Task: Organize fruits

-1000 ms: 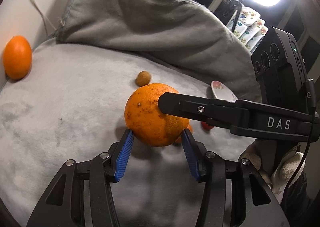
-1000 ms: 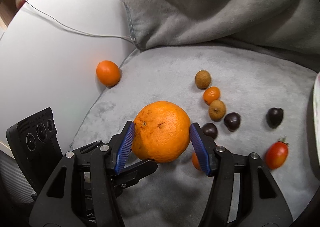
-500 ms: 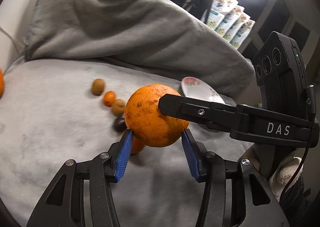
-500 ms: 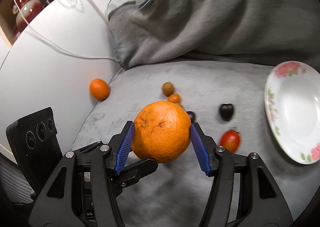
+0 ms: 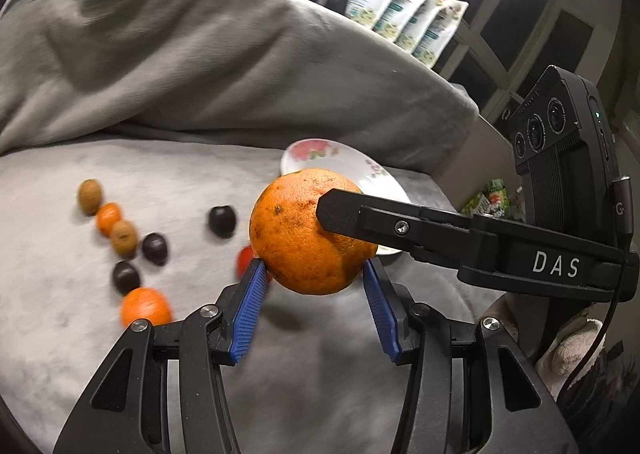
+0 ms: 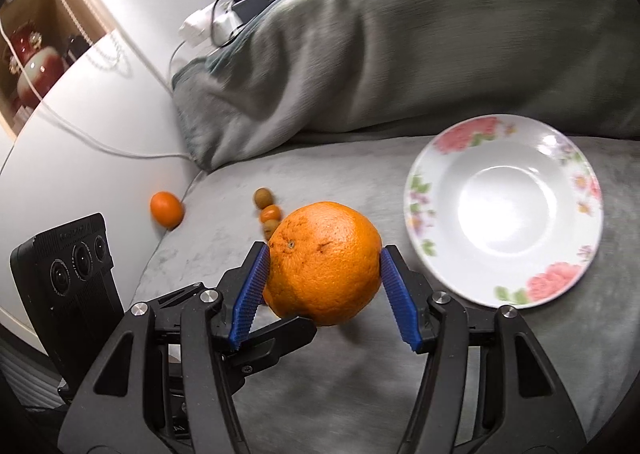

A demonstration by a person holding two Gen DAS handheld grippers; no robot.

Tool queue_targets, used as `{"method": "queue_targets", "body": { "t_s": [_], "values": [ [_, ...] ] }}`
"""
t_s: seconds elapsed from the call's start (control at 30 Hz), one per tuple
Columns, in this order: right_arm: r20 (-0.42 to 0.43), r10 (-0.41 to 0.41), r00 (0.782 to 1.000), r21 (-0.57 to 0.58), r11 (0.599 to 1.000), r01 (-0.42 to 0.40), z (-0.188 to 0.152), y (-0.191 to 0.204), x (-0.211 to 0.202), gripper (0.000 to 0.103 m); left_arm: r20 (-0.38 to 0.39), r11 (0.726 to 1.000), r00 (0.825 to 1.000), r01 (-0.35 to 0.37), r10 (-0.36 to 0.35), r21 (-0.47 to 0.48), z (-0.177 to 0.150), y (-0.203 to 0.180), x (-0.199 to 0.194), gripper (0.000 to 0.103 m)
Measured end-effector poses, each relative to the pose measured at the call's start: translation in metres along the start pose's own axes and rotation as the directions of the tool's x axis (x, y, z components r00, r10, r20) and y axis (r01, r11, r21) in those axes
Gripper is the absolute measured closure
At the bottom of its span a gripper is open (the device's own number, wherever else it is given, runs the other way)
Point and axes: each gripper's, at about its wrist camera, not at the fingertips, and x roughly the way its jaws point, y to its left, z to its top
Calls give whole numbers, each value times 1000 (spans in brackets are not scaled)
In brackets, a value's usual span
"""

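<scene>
A large orange (image 5: 308,232) hangs above the grey cushion, clamped by both grippers at once. My left gripper (image 5: 312,278) is shut on its sides, and my right gripper (image 6: 324,266) is shut on the same orange (image 6: 324,262) from the crossing direction. The right gripper's black finger (image 5: 400,222) lies across the orange in the left wrist view. A white floral plate (image 6: 504,210) lies on the cushion to the right; its rim shows behind the orange in the left wrist view (image 5: 320,154).
Small fruits lie left of the orange: brown ones (image 5: 90,196), small oranges (image 5: 146,308), dark ones (image 5: 222,220) and a red one (image 5: 245,259). Another orange (image 6: 166,208) sits by the white wall. A grey pillow (image 6: 400,42) is behind.
Both grippers have carried the orange to the right, up off the cushion; the plate has come closer and the small fruits have slid to the left.
</scene>
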Motion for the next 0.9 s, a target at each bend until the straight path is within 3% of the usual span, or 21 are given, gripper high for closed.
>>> {"method": "queue_targets", "body": {
  "t_s": [0.37,0.9],
  "values": [
    [37,-21,999,82,996,18,2,-48,-15,43,-43,998,999,22,-20,53,12,-33,34,54],
    [39,-46,998,145,989,39,3,-83,-17,43,-88,997,996,31,-26,65,15,-45,63,54]
  ]
}}
